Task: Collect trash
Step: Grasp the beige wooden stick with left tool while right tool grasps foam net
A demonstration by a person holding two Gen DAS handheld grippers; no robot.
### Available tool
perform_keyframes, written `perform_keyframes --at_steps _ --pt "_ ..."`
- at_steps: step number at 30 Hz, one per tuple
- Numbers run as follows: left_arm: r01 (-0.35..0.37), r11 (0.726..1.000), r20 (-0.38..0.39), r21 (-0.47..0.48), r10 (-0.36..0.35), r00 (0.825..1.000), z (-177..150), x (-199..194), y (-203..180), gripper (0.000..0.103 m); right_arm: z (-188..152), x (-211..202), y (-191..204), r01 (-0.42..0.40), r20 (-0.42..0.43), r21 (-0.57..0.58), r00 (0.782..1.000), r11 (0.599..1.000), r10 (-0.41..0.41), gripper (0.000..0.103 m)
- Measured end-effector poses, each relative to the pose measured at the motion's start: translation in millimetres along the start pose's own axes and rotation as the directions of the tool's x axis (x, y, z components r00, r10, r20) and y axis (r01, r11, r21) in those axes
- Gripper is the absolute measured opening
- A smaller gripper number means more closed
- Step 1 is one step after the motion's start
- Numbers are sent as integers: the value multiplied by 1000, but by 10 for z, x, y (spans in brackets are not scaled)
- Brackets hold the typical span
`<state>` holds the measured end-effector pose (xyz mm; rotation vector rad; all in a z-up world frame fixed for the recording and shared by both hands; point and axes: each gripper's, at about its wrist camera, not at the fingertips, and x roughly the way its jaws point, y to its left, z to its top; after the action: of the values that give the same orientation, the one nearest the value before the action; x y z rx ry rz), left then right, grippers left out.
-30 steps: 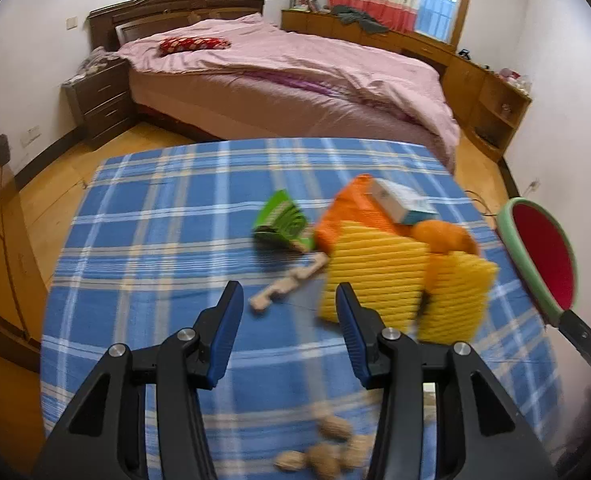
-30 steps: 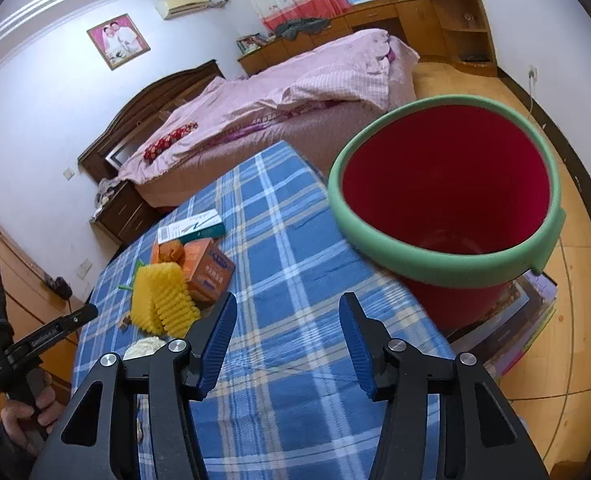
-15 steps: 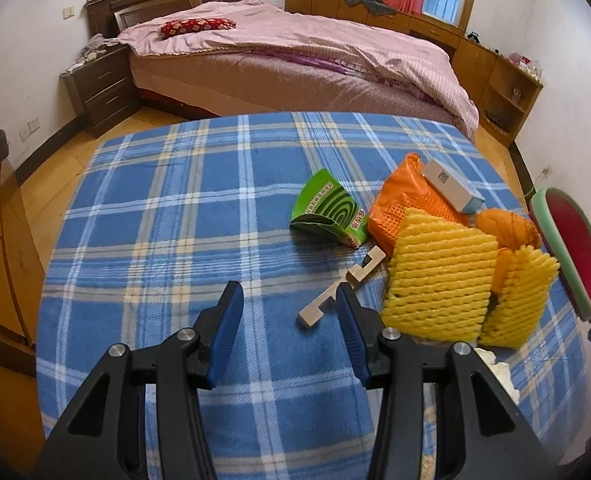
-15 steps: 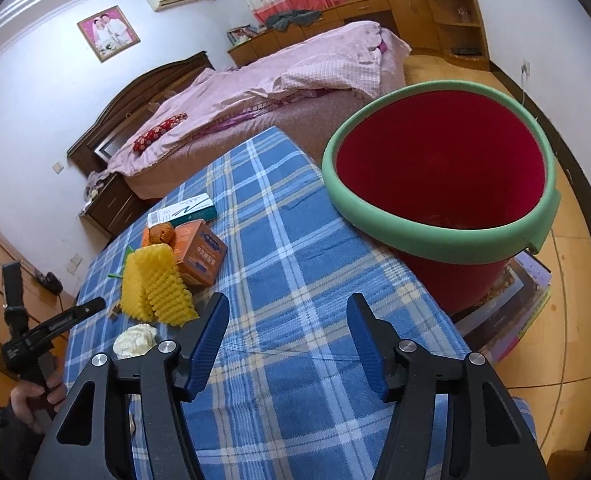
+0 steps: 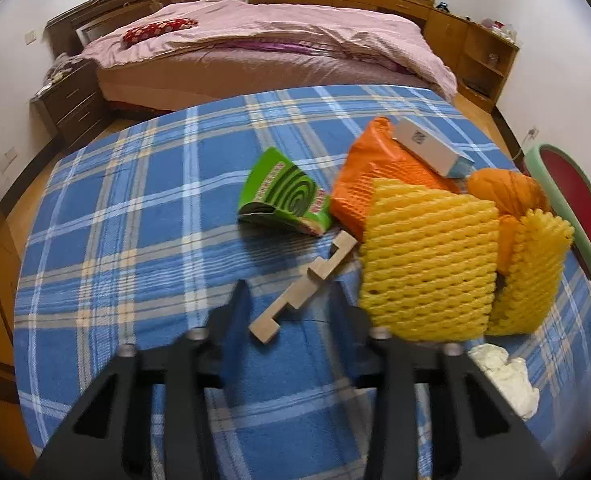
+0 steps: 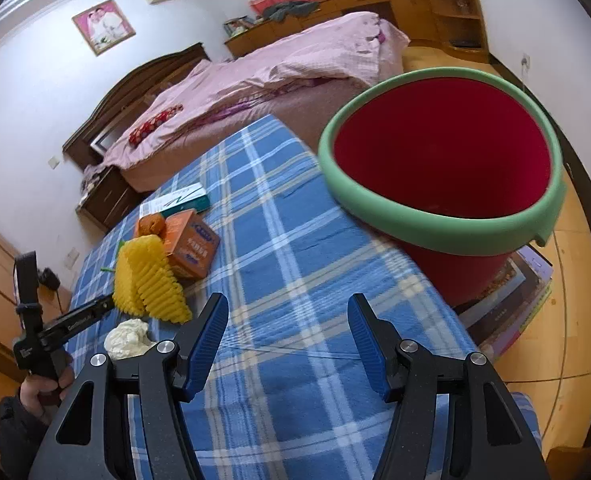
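The left gripper (image 5: 291,300) had dropped closer to the blue plaid counter (image 5: 135,220) than a second earlier. Its fingers were closing around the notched wooden strip (image 5: 303,284), low in the frame, apparently not yet pinching it. The right gripper (image 6: 287,332) hung with fingers spread and empty, the red bin (image 6: 443,160) at upper right awaiting trash.

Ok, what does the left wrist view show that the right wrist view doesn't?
Only the left wrist view: the notched wooden piece between the closing left tongs, not yet touched, and the green wrapper. Only the right wrist view: the open, empty right tongs and the red bin's full interior. Both: the yellow foam nets, white tissue and plaid cloth.
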<state>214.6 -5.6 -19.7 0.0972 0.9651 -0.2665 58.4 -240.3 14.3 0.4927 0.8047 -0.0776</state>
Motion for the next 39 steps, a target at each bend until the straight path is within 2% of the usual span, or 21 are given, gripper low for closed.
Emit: perform_keyframes --at_steps 1,2,4,9,13,21,23,25,26,28,30,39 --pt "6 1000 -3 5 -6 1000 2 -5 -12 19 -1 16 31 -2 -2 -9 1000 1000 2 64" --pt "17 1000 -8 4 -17 1000 0 -11 -20 14 3 30 61 -5 -5 -18 1000 1000 5 64" --pt "25 1000 -10 -9 -25 1000 -13 -26 -17 10 8 62 133 -16 -14 -36 1000 999 16 64" --pt "86 989 -7 -121 -87 996 -151 -153 134 10 7 180 359 -50 -47 -102 998 994 45 64" --pt "141 966 38 -219 -136 990 -276 -301 261 10 6 317 550 -93 -80 -140 993 986 82 64" --pt "234 919 119 -317 -206 971 -439 -550 329 10 -46 635 836 -150 -124 -193 984 970 127 63" --pt "246 911 132 -331 -214 968 -451 -582 294 9 -47 719 837 -167 -138 -181 980 969 143 57" --pt "255 905 141 -340 -219 966 -457 -617 255 10 -59 790 836 -185 -161 -171 974 968 158 41" --pt "256 904 143 -343 -219 965 -461 -634 252 9 -74 799 841 -188 -163 -172 973 967 161 37" --pt "255 904 148 -344 -216 965 -472 -668 234 9 -92 792 856 -191 -164 -186 973 964 161 16" --pt "252 905 151 -342 -212 966 -479 -706 209 9 -117 761 839 -209 -166 -174 969 962 180 10" --pt "275 909 187 -312 -225 956 -490 -944 35 10 -173 328 822 -238 -70 -203 971 950 229 7"
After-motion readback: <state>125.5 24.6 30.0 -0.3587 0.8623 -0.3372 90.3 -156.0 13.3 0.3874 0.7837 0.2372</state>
